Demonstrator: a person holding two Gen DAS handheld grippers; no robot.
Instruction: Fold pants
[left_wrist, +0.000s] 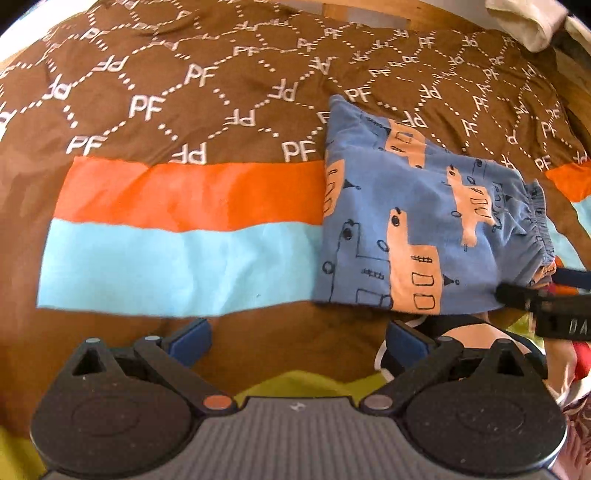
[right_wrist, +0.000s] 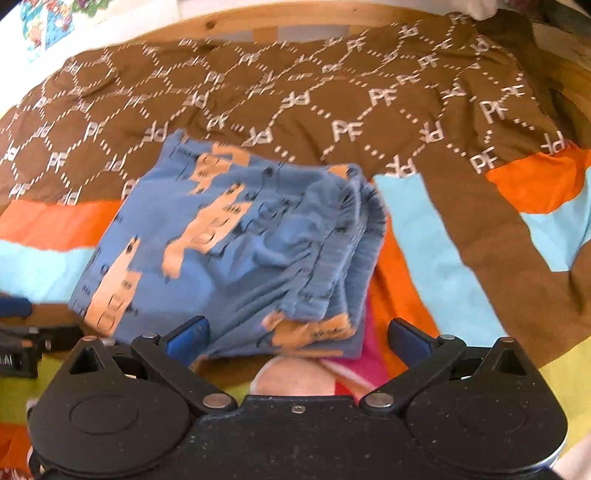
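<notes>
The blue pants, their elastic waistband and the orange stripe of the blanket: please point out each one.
blue pants (left_wrist: 373, 229): left wrist view, middle of the folded top layer.
elastic waistband (left_wrist: 540, 221): left wrist view, gathered edge at the right end.
orange stripe (left_wrist: 192, 195): left wrist view, middle of the band left of the pants.

The left wrist view looks forward, low over the brown quilted bedspread with orange and light-blue stripes (left_wrist: 177, 206). The right wrist view faces likewise, nearer. Both share the folded blue cotton pants with orange animal prints (left_wrist: 413, 221) (right_wrist: 229, 251).
</notes>
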